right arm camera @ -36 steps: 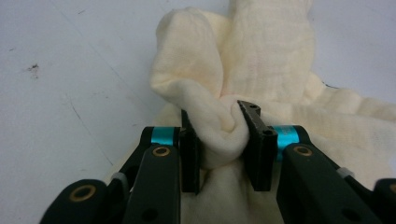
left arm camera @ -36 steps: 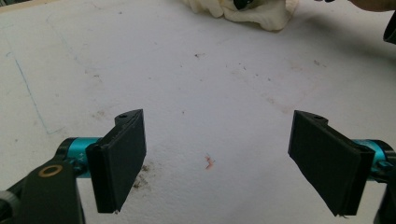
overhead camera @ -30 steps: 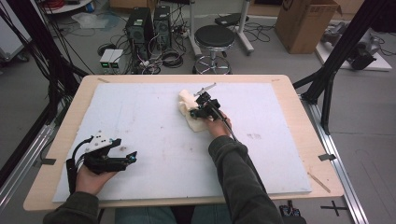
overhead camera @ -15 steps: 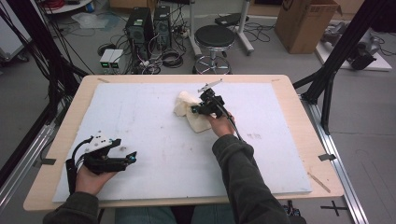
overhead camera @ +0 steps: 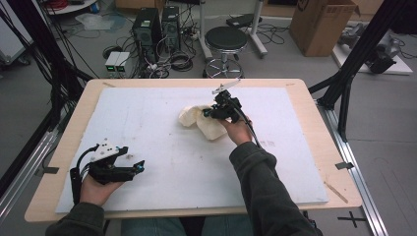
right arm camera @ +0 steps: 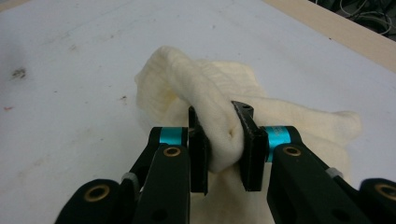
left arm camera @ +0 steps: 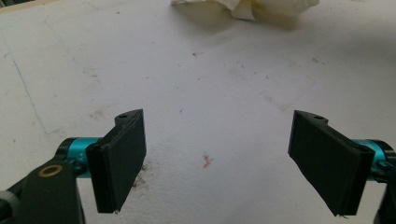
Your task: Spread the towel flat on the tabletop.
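Item: cream knit sock [right arm camera: 205, 93], crumpled, at the far middle of the white foam board [overhead camera: 162, 108], partly lifted. Right gripper [right arm camera: 223, 144] pinches a bunched fold between both pads, seemingly to raise or unfold it. Left gripper [left arm camera: 219, 163] rests low at the near left, jaws wide apart, holding nothing, apparently in reserve.

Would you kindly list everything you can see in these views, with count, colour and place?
cloth: one, cream, bunched on the board's far middle, a fold pinched in the right gripper
board: one, white, stained, covering the table
table: one, pale wood
stool: one, black, on the floor beyond the table
box: one, brown cardboard, floor, far right
computers: two, black, floor, far left
left gripper: black, open, near left of the board
right gripper: black, shut on the cloth
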Demonstrator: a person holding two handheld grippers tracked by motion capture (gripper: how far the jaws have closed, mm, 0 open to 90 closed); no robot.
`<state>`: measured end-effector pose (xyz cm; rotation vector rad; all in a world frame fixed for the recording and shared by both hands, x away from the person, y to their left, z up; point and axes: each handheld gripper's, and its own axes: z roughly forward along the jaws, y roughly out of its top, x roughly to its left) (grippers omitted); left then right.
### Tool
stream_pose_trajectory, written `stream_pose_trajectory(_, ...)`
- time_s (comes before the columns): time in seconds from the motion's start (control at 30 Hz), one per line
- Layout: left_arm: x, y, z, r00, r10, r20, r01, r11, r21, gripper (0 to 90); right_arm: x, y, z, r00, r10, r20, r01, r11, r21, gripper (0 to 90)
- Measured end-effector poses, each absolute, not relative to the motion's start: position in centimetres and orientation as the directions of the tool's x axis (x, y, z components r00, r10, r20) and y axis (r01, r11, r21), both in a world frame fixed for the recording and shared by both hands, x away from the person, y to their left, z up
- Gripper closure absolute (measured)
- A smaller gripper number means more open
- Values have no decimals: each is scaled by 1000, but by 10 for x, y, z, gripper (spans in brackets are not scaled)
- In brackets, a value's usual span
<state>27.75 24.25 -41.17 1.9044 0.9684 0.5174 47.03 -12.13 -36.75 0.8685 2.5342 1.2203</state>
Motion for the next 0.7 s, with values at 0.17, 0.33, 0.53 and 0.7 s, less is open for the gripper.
stream_pose_trajectory(0.17,277,242,-412,607,794,-27,411,-285,866,197,460,-122,-357,-823,563,75,404,487,775,772)
stream_pose_trajectory(0.33,276,241,-412,609,793,-31,411,-282,867,197,447,-121,-349,-835,544,83,389,475,789,771)
stream_pose_trajectory(0.53,275,241,-411,610,792,-24,405,-286,868,197,430,-123,-341,-845,527,86,374,470,800,771)
stream_pose_trajectory(0.7,274,240,-411,613,790,-21,401,-288,869,197,416,-124,-336,-852,507,130,381,429,819,771)
